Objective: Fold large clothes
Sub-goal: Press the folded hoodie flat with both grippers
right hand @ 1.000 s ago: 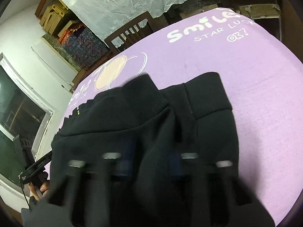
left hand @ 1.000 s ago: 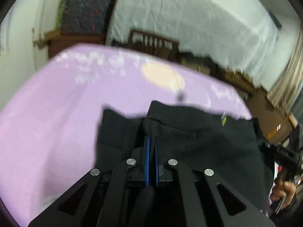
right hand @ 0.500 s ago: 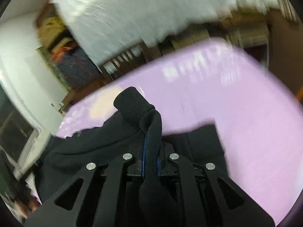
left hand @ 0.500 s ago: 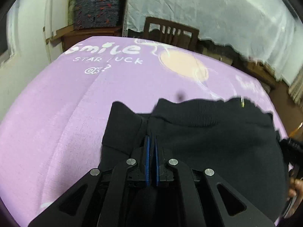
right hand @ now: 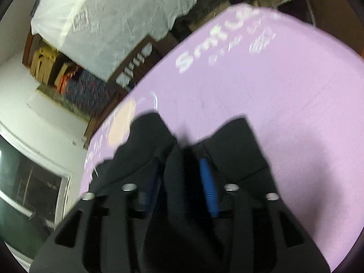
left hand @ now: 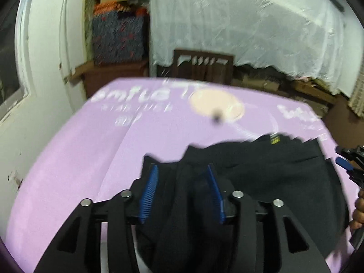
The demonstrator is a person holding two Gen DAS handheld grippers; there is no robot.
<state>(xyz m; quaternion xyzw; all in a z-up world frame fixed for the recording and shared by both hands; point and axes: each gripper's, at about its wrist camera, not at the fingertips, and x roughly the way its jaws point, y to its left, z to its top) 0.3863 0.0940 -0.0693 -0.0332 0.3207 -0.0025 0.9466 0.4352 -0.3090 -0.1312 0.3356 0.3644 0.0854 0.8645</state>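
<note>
A black garment lies bunched on the purple printed table cover, with a small yellow label at its far edge. My left gripper hovers over the garment's left part. Its jaws are opening, and a fold of black cloth lies loose between the blue pads without being pinched. In the right wrist view the same garment sits under my right gripper. Its jaws are opening too, a ridge of cloth stands between them, and one blue pad is bare. The right gripper also shows at the left view's right edge.
A dark wooden chair stands behind the table's far edge. Furniture draped in a white sheet fills the back. Stacked boxes and a patterned bundle sit at the back left by a white wall. A hand holds the right gripper.
Both grippers were shut on folds of the black garment and now stand apart from the cloth. The cloth has dropped onto the table. Both views have pulled back a little.
</note>
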